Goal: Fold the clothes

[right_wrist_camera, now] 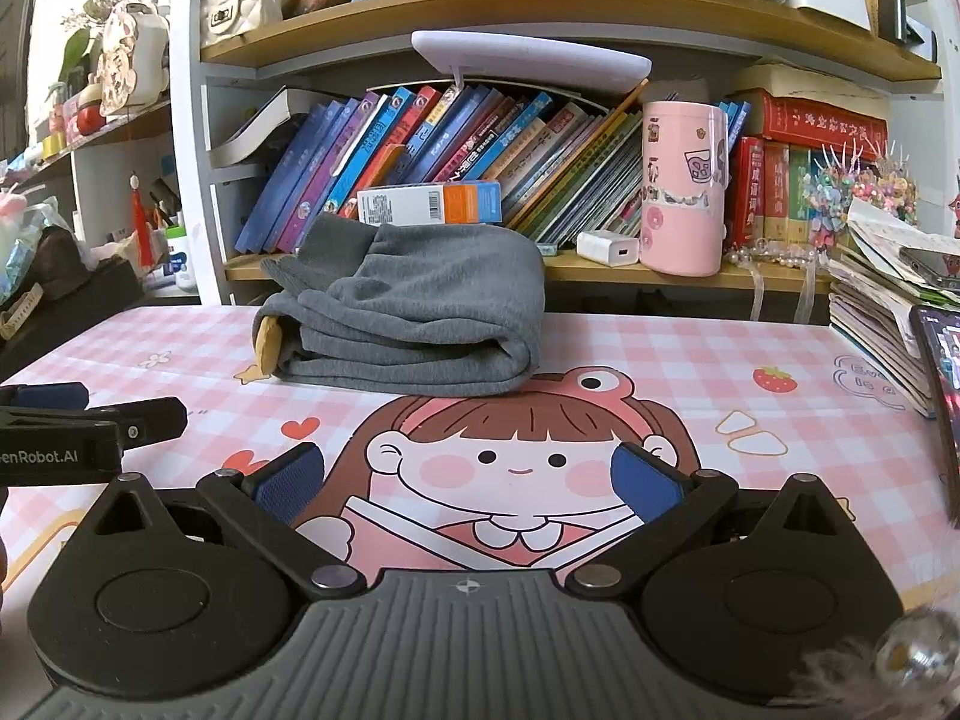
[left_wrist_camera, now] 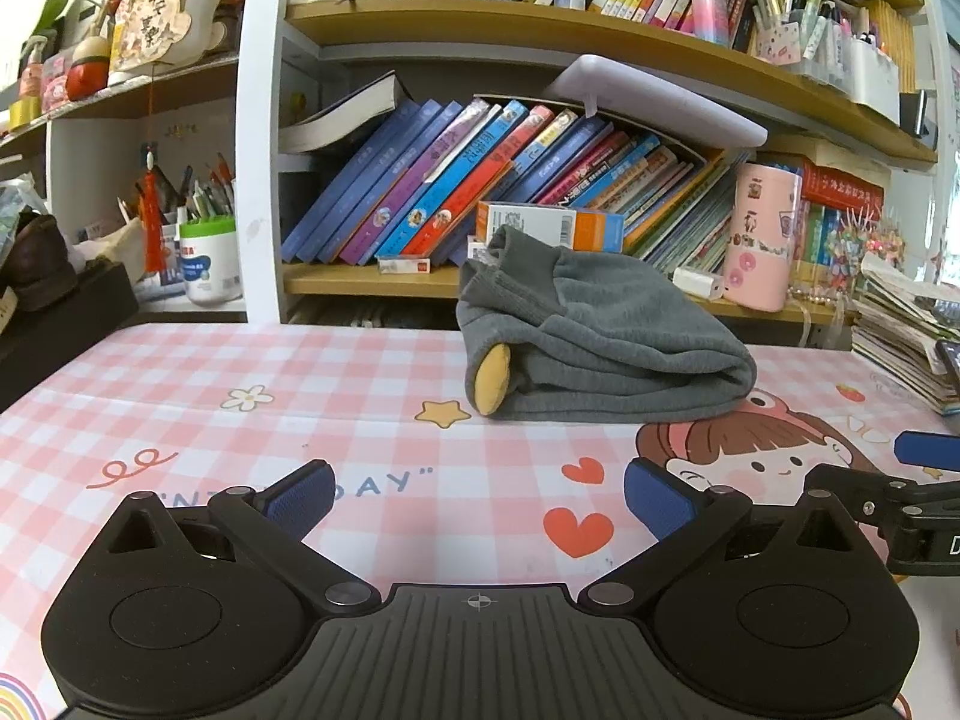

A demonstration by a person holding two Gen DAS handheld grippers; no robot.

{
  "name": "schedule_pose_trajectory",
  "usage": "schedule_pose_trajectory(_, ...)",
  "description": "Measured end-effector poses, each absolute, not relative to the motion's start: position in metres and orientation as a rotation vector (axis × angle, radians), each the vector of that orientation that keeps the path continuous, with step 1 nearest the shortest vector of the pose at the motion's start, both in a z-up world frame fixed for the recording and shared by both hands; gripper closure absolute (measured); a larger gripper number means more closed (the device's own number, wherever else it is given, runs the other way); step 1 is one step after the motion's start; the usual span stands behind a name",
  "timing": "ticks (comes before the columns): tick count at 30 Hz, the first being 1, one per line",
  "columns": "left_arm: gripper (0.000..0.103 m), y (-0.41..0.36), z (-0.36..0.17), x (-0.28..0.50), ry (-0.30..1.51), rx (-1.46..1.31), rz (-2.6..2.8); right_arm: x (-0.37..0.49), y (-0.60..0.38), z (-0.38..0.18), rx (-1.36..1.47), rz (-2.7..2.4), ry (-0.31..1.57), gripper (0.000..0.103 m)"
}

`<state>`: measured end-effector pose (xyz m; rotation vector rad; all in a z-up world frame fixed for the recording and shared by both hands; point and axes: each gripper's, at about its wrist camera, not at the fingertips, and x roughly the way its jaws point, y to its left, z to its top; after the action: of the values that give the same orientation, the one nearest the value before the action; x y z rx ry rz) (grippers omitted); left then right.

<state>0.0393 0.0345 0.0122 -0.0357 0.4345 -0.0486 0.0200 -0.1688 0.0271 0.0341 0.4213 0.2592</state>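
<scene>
A grey garment (left_wrist_camera: 600, 342) lies folded in a compact bundle at the far side of the pink checked table mat (left_wrist_camera: 240, 432), with a yellow patch showing at its left end. The right wrist view shows the same grey garment (right_wrist_camera: 408, 318) left of centre. My left gripper (left_wrist_camera: 477, 501) stands open low over the mat, well short of the bundle, nothing between its blue pads. My right gripper (right_wrist_camera: 468, 483) is open too, over the cartoon girl print, empty. The right gripper's arm (left_wrist_camera: 900, 498) shows at the left view's right edge; the left gripper (right_wrist_camera: 66, 426) shows at the right view's left edge.
A bookshelf (left_wrist_camera: 540, 192) full of leaning books stands right behind the table. A pink cup (right_wrist_camera: 684, 186) and a white charger (right_wrist_camera: 609, 249) sit on its lower shelf. A pile of papers (right_wrist_camera: 882, 300) and a phone (right_wrist_camera: 942, 384) lie at the table's right side.
</scene>
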Motion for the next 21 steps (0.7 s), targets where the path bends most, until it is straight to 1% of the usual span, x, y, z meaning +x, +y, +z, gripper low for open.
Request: schedule_pose_trajectory(21, 0.0, 0.0342, 0.0126, 0.0389, 0.436, -0.026, -0.071, 0.021, -0.1677, 0.0277, 0.032, 0.266, 0.43, 0.0)
